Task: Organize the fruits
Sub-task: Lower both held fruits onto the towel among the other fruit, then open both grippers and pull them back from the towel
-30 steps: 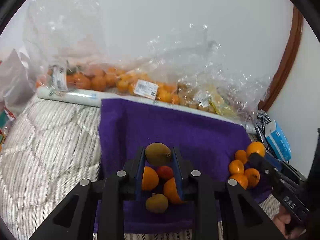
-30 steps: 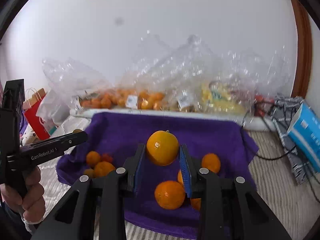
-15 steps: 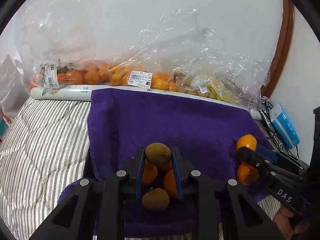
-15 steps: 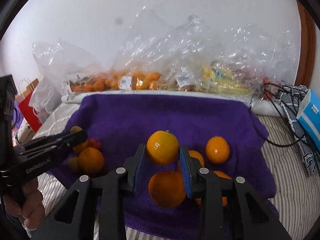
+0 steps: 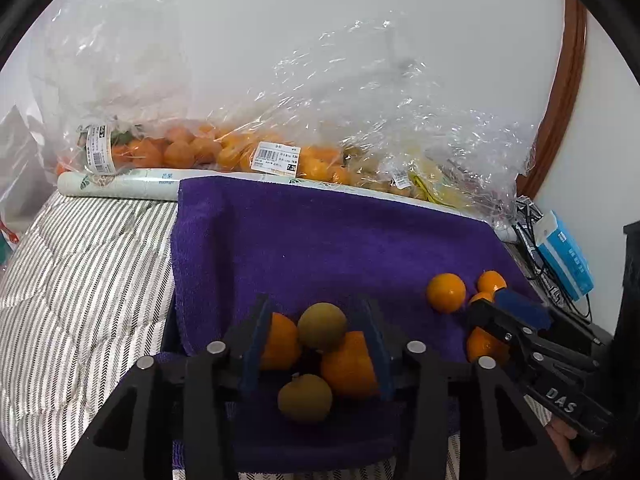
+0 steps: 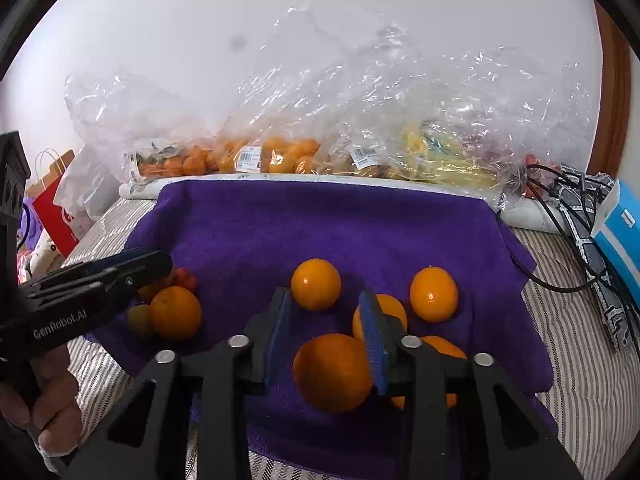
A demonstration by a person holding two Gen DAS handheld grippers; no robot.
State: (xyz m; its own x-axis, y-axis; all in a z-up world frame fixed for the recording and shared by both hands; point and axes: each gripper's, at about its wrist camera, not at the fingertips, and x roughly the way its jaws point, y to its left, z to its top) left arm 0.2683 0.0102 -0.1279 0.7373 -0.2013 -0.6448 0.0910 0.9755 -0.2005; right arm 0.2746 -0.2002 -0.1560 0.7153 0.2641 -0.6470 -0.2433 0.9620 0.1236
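From the left wrist, the left gripper [image 5: 318, 330] has just been opening, its blue pads clear of the round greenish-brown fruit [image 5: 322, 327] that sits between them atop a heap of oranges on the purple terry towel [image 5: 320, 240]

From the right wrist, the right gripper [image 6: 325, 320] has likewise just been parting, jaws released; the glossy round orange [image 6: 315, 284] lies on the towel just beyond the fingertips, touching neither pad, near four more oranges

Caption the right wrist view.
Right gripper open behind a released orange on the purple towel.
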